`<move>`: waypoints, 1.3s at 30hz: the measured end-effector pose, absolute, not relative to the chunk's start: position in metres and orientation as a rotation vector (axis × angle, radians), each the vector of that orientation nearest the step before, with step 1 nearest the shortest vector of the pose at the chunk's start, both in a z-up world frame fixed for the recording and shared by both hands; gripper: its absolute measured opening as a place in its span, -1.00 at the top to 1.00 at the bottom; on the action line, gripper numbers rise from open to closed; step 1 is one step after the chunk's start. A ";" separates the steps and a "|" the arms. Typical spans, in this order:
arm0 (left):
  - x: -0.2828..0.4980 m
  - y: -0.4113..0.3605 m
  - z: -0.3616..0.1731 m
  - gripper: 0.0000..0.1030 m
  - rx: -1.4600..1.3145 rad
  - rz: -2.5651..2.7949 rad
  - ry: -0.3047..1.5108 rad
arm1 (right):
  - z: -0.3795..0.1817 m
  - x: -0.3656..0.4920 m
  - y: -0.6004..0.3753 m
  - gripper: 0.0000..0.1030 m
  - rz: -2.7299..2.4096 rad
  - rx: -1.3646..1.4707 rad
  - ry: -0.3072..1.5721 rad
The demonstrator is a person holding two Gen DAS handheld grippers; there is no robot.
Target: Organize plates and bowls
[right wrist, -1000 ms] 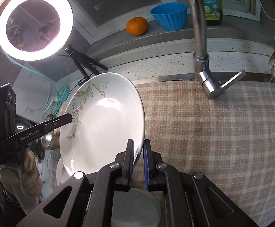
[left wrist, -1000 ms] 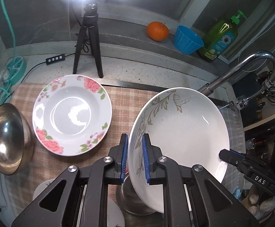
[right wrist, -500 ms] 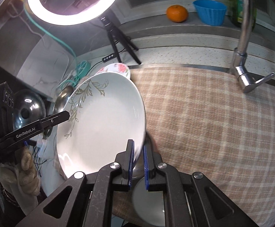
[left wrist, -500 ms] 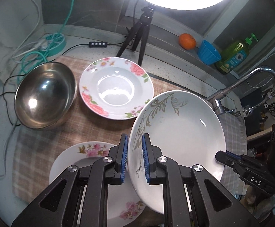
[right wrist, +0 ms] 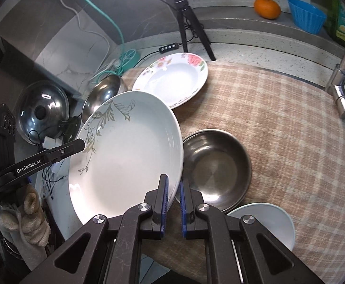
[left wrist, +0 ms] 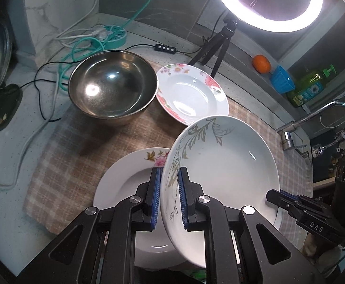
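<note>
From the left wrist: the left gripper [left wrist: 169, 197] is clamping the rim of the leaf-patterned plate [left wrist: 222, 172], carried tilted above a floral plate [left wrist: 125, 189] on the checked cloth [left wrist: 77, 156].

From the right wrist: the right gripper [right wrist: 172, 204] is pinching the plate's opposite rim beside the steel bowls [right wrist: 215, 165] (apparently nested). Likely a stacking step; next, levelling and lowering it onto a matching plate.
</note>
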State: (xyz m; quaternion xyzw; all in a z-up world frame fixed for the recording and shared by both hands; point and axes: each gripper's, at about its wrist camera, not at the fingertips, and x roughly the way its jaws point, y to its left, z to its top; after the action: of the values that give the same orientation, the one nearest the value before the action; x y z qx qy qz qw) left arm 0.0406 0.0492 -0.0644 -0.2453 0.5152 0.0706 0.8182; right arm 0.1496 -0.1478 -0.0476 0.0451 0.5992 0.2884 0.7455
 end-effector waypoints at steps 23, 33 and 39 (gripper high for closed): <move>-0.001 0.074 -0.103 0.75 -0.622 0.246 1.124 | -0.080 0.131 -0.106 0.83 0.694 -0.012 1.369; -0.009 0.086 -0.118 0.75 -0.648 0.280 1.150 | -0.094 0.126 -0.086 0.83 0.716 -0.058 1.390; -0.010 0.087 -0.127 0.75 -0.643 0.284 1.169 | -0.104 0.125 -0.080 0.83 0.713 -0.077 1.410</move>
State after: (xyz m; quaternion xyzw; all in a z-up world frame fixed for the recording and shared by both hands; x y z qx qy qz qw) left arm -0.0102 0.0870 -0.1270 -0.2972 0.5404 0.1312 0.7761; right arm 0.1248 -0.0804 -0.1044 -0.0345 0.6337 0.3205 0.7032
